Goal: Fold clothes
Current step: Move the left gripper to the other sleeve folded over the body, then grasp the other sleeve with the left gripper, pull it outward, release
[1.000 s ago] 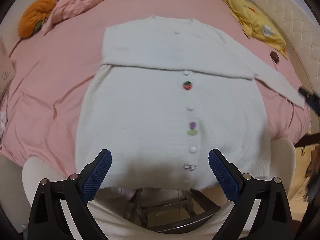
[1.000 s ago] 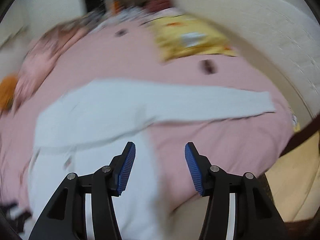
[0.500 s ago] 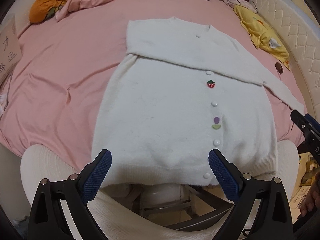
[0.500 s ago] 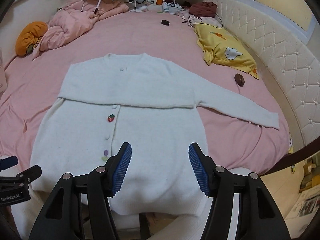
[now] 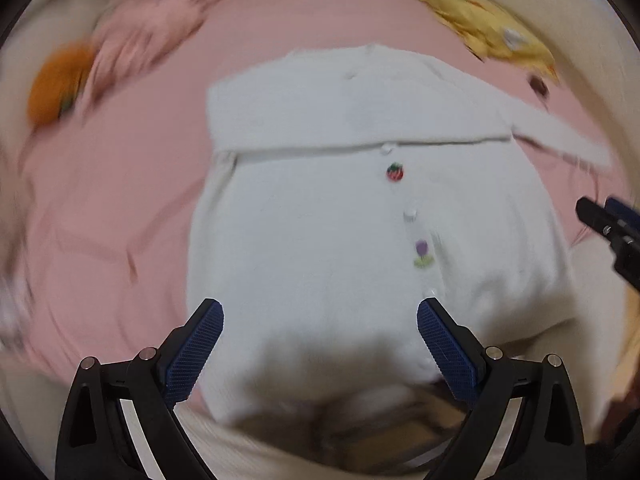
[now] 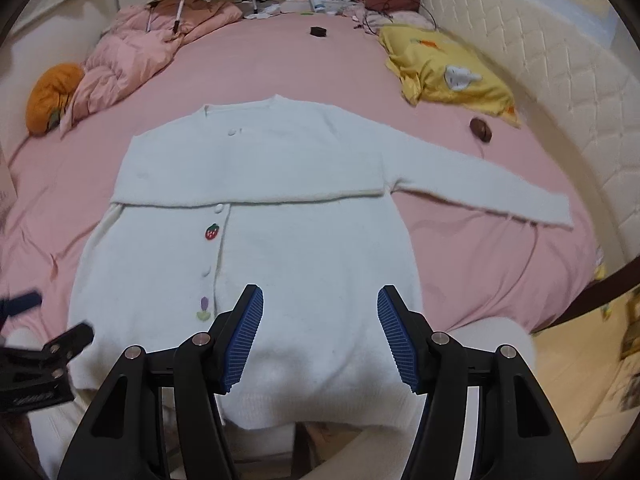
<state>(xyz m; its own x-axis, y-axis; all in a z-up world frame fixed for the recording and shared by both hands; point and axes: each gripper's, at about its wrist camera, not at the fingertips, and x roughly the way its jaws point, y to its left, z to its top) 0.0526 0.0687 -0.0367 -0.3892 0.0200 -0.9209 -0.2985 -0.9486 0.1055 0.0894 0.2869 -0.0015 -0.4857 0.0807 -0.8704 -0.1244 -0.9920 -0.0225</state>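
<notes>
Lying flat on the pink bed sheet (image 5: 120,208), a white cardigan (image 5: 320,240) is being seen through the blurry left wrist view, with its bottom edge hanging over the near edge of the bed. One sleeve is being laid across the chest, and the other sleeve (image 5: 560,140) is being stretched out to the right on the sheet. A strawberry patch (image 5: 395,172) and a tulip patch (image 5: 422,254) are being shown beside the row of white buttons. The left gripper (image 5: 320,320) is being held wide open just above the bottom part of the cardigan, and nothing is being held between its blue pads. The tip of the right gripper (image 5: 612,232) is being seen at the right edge. An orange cushion (image 5: 56,84) and a yellow pillow (image 5: 488,28) are being seen far back, but both are smeared. In the right wrist view the picture is sharp. The same cardigan (image 6: 256,248) is being spread out on the sheet (image 6: 480,248), with the free sleeve (image 6: 480,188) reaching toward the padded white headboard (image 6: 560,80). The right gripper (image 6: 320,320) is being held wide open over the bottom half of the cardigan, and nothing is being gripped. The left gripper (image 6: 40,344) is being seen at the left edge. A pink quilt (image 6: 132,56) is being bunched up at the far left, beside the orange cushion (image 6: 52,96), and the yellow pillow (image 6: 448,72) is being rested near a small brown thing (image 6: 480,129).
</notes>
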